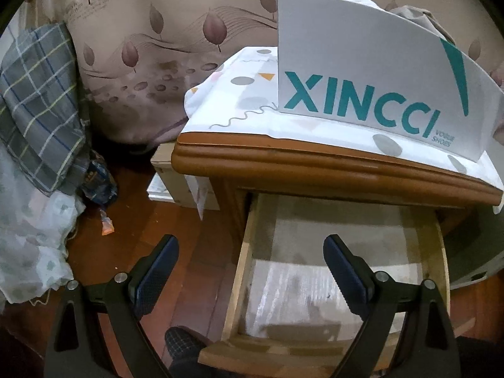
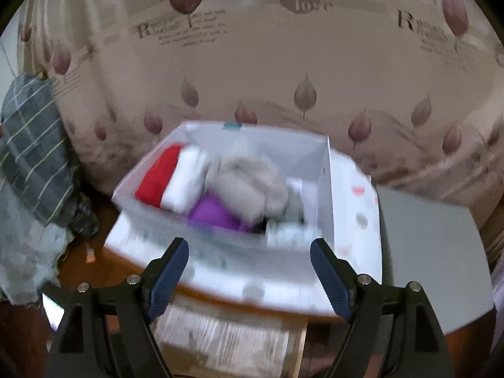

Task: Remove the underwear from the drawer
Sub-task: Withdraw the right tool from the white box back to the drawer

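The left tool (image 1: 250,271) hangs wide open and empty over the pulled-out drawer (image 1: 242,271), whose paper-lined bottom lies bare. The right tool (image 2: 249,271) is also spread wide, holding nothing (its view is blurred). At its twelve o'clock, the white shoebox (image 2: 326,189) on the cloth-covered surface (image 2: 362,252) holds the folded underwear (image 2: 249,186): red, white, beige and purple pieces.
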